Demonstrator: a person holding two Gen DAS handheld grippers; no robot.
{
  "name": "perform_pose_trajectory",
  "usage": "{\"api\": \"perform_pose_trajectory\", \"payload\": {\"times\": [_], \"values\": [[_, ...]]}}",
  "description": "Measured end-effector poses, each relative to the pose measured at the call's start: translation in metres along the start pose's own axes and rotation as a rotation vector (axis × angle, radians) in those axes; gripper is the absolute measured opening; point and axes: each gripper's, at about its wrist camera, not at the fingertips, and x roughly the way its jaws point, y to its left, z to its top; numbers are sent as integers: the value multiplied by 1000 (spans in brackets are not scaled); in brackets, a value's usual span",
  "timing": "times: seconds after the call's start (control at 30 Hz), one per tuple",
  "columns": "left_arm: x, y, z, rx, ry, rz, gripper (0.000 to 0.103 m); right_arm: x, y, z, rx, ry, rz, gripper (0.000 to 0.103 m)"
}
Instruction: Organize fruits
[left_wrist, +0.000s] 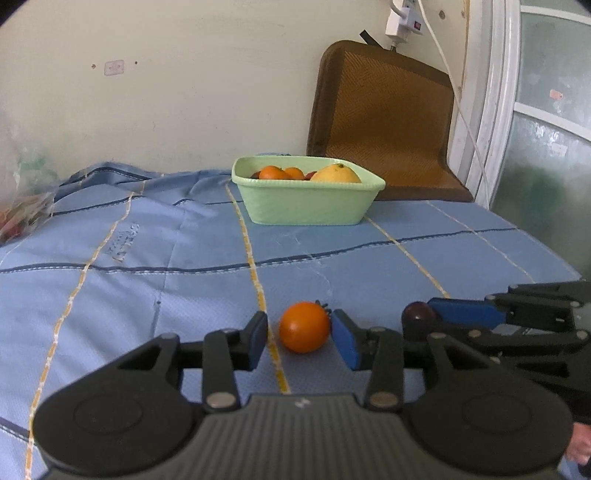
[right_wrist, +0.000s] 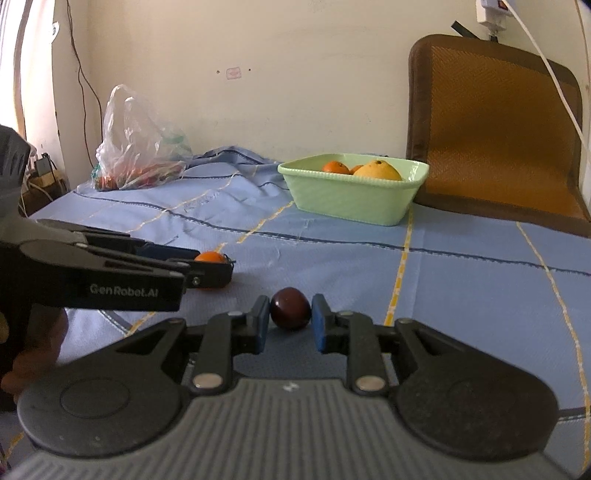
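We are working over a blue sheet (left_wrist: 129, 295), with the green basket (left_wrist: 306, 201) of fruit lying well ahead of both grippers. Our left gripper (left_wrist: 300, 334) is standing slightly open around the orange tomato (left_wrist: 304, 327), gaps showing either side. Our right gripper (right_wrist: 290, 320) is bracketing the dark plum (right_wrist: 290, 308), nearly closed, barely gripping it.

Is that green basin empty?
No. The green basin holds fruit: small oranges and a large yellow fruit show above its rim.
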Motion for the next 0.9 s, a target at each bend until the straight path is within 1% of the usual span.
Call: {"api": "perform_pose_trajectory", "payload": {"times": [0.03,0.13,0.17,0.3,0.53,0.77,0.9], "values": [[0,0,0,2,0,1,38,1,0,0,4,8,9,31],[-1,-3,-1,13,-7,1,32,2,1,-1,3,26,21,31],[-1,-4,-1,19,-10,0,31,3,1,-1,4,28,24,31],[-2,-3,-1,18,-14,-2,31,3,2,-2,0,32,28,29],[-1,10,0,-62,-12,-37,31,3,3,-2,-9,34,22,29],[-2,10,-1,-67,-18,-40,31,3,1,-2,9,24,2,29],[-1,10,0,-75,-8,-39,31,1,0,-3,19,19,-8,29]]}}
